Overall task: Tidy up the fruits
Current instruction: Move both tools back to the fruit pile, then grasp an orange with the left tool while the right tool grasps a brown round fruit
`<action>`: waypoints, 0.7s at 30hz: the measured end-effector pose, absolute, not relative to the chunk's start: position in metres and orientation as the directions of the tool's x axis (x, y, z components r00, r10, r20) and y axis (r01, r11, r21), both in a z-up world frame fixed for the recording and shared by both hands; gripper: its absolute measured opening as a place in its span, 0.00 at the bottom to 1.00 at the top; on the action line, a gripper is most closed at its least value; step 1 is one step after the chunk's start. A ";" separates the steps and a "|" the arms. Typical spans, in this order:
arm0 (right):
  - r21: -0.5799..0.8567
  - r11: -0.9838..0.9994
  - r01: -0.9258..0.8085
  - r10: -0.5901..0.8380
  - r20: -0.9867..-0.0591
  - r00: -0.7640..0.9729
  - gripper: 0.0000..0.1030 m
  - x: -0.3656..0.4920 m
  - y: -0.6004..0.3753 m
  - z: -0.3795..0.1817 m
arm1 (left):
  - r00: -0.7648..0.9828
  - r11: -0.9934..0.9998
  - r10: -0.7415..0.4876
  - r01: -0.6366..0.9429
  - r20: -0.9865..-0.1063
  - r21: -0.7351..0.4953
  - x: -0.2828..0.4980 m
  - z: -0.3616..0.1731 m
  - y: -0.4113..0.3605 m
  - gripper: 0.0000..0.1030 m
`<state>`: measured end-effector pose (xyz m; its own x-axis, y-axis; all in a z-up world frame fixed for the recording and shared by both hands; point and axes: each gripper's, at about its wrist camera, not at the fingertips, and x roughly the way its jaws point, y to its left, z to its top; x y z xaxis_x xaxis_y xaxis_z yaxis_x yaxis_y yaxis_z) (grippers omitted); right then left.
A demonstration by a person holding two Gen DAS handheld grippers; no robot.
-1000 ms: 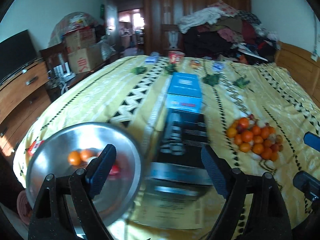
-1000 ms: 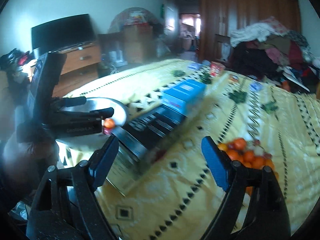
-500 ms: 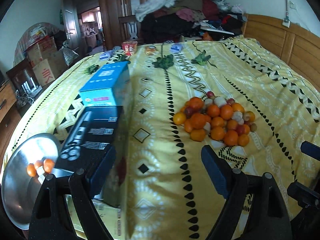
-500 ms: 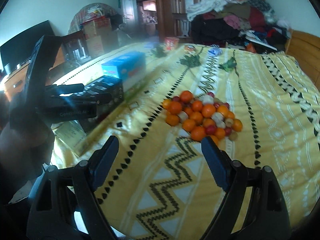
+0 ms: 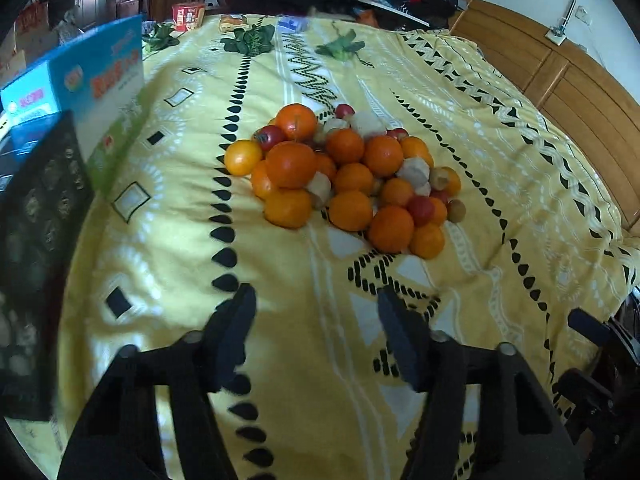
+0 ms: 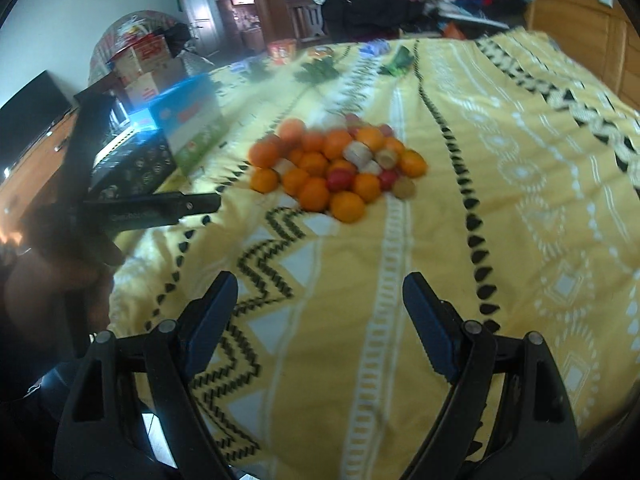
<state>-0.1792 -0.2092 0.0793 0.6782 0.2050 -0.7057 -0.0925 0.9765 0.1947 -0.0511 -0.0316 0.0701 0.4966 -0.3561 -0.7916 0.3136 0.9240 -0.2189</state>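
Left black two-finger gripper (image 5: 314, 322): closing, gripping nothing.
Right gripper (image 6: 320, 312): gaping wide, empty.
Heap of orange, red and pale fruits (image 5: 344, 176): lying on yellow patterned bedspread (image 5: 500, 152).

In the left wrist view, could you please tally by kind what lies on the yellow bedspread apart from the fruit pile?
Boxes: 2, the blue box and the black box
Leafy green sprigs: 3
Small packets along the far edge: 3
Total: 8
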 end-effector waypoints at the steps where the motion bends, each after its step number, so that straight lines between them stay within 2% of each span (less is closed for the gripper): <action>1: 0.199 0.976 -0.087 0.205 -0.709 0.675 0.83 -0.178 -0.212 0.077 | 0.501 0.921 -0.366 0.314 -0.785 -0.229 -0.044 0.067 -0.033 0.55; 7: 0.221 0.973 -0.067 0.209 -0.718 0.664 0.83 -0.169 -0.226 0.066 | 0.517 0.931 -0.337 0.307 -0.787 -0.197 0.005 0.047 -0.041 0.55; 15: 0.239 0.970 -0.045 0.208 -0.718 0.664 0.83 -0.156 -0.242 0.062 | 0.520 0.935 -0.323 0.306 -0.791 -0.181 0.032 0.030 -0.053 0.55; 18: 0.246 0.968 -0.042 0.211 -0.716 0.665 0.82 -0.150 -0.245 0.063 | 0.525 0.938 -0.306 0.307 -0.794 -0.158 0.033 0.026 -0.058 0.47; 19: 0.244 0.969 -0.039 0.207 -0.717 0.665 0.82 -0.147 -0.247 0.063 | 0.532 0.940 -0.300 0.305 -0.792 -0.151 0.032 0.026 -0.057 0.40; 21: 0.245 0.969 -0.032 0.203 -0.716 0.668 0.82 -0.142 -0.251 0.064 | 0.532 0.938 -0.311 0.307 -0.787 -0.163 0.030 0.027 -0.052 0.39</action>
